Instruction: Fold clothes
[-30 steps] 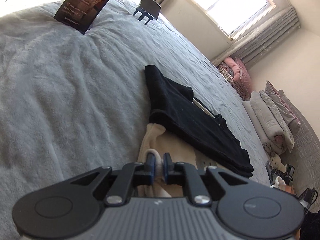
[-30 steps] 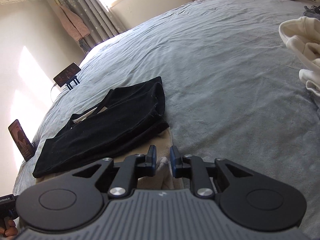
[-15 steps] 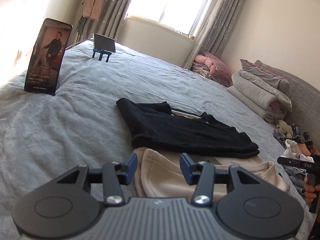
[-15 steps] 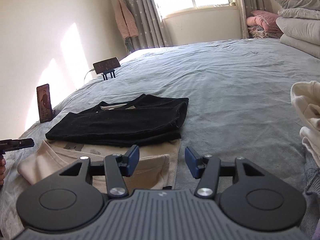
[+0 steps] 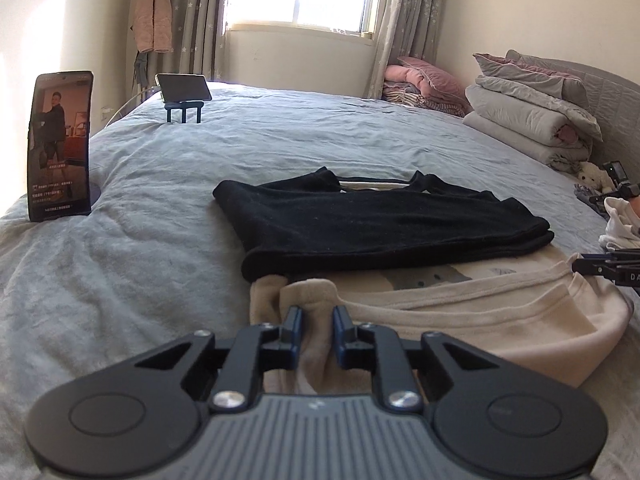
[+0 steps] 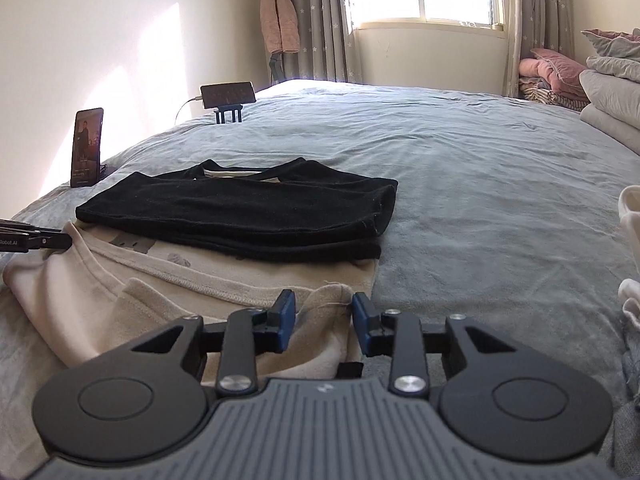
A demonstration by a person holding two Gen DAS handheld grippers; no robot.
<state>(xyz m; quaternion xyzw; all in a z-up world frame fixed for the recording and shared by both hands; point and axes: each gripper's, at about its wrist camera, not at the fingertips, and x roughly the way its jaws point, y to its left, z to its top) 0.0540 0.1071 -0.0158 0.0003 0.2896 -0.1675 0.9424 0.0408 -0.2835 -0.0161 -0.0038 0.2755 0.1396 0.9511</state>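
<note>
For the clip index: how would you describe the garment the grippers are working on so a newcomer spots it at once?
On the grey bed, nearest the cameras, lies the cream garment, partly under a folded black garment. It is the only pale piece there, with a small grey print and a stitched hem, and both grippers hold bunches of its near edge.

Right gripper [image 6: 323, 312], jaws closing on a raised corner of the cream garment [image 6: 240, 276]; folded black garment [image 6: 248, 212] lies on it, on the grey bed [image 6: 480, 184].

white clothes [image 6: 630, 216] cropped (right edge), phone [image 5: 59, 145] text unreadable
</note>
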